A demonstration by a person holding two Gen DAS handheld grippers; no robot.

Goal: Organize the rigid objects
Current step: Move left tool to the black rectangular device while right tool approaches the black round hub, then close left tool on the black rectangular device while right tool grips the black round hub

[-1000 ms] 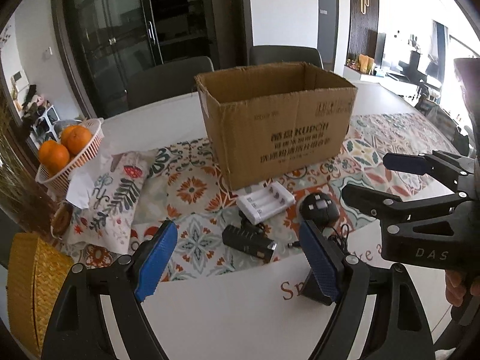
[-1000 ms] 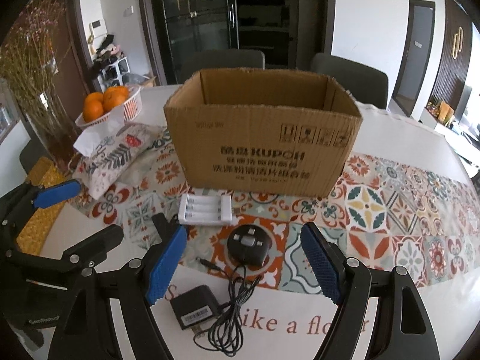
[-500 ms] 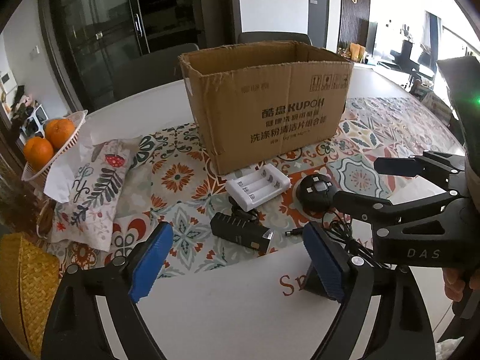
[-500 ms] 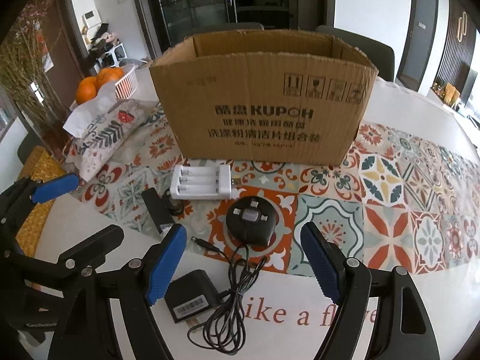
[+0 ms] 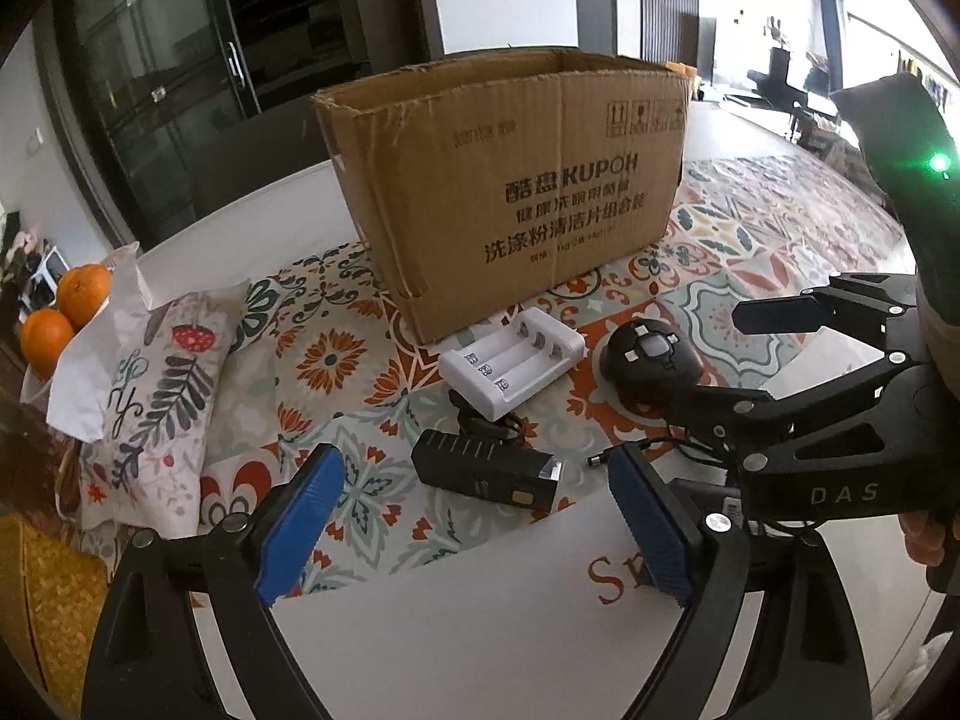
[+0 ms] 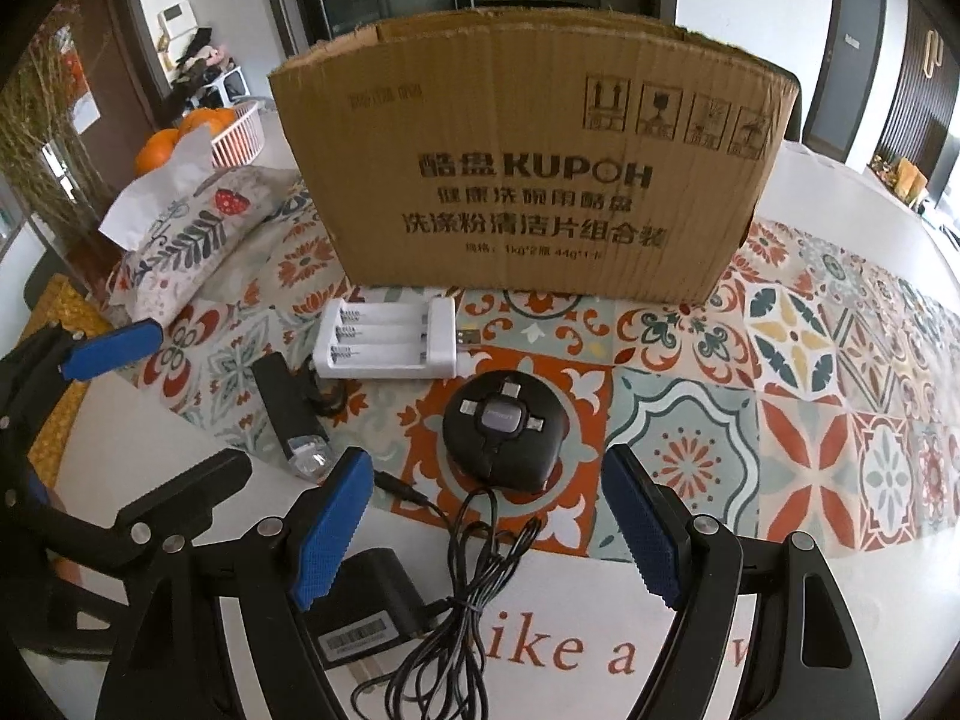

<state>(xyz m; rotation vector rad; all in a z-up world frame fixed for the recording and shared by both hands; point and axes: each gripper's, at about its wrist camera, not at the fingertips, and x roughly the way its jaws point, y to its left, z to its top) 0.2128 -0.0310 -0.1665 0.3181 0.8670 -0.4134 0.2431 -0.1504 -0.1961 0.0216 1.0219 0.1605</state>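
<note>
With both grippers lowered closer than a second ago, the black flashlight is framed by the widened, empty left gripper and the round black charger by the open, empty right gripper, so pickups for the cardboard box seem imminent.

On the front of the cardboard box you can read "KUPOH" in big letters, with lines of Chinese characters under it, and four handling signs stand in its upper right corner. In front of the box, on the white table, you see red letters "ike a". On the right gripper, to the right of the box, you read "DAS".
</note>
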